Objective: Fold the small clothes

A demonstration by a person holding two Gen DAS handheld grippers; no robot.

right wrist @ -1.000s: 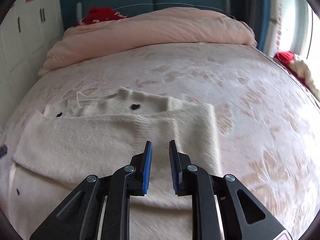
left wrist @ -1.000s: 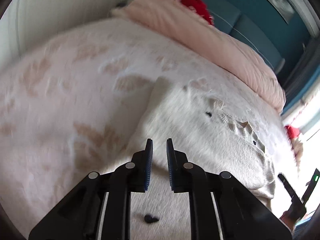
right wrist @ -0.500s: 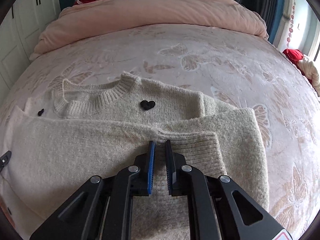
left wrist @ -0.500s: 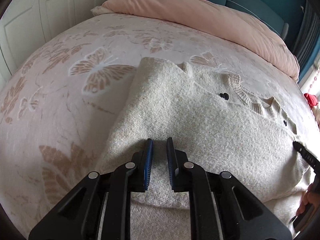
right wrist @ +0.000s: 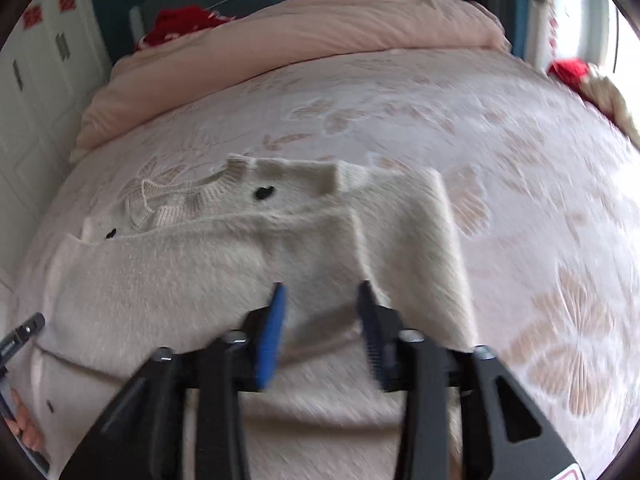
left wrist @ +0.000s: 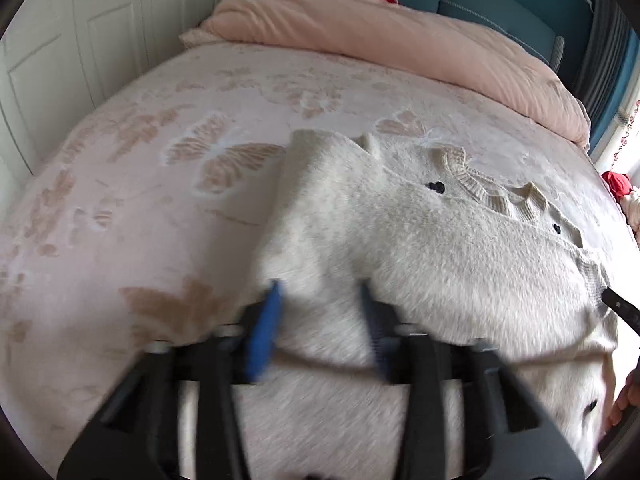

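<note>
Sweater [left wrist: 440,248], cream and folded over, fills the lower centre of both views on the butterfly-print bed [left wrist: 160,184]. Your left claw [left wrist: 320,300] and right claw [right wrist: 320,300] are both opening, fabric lying between unpressed pads.

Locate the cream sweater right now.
The sweater lies folded on the butterfly-patterned bedspread, just ahead of the right gripper in its view, collar toward the pink duvet.
</note>
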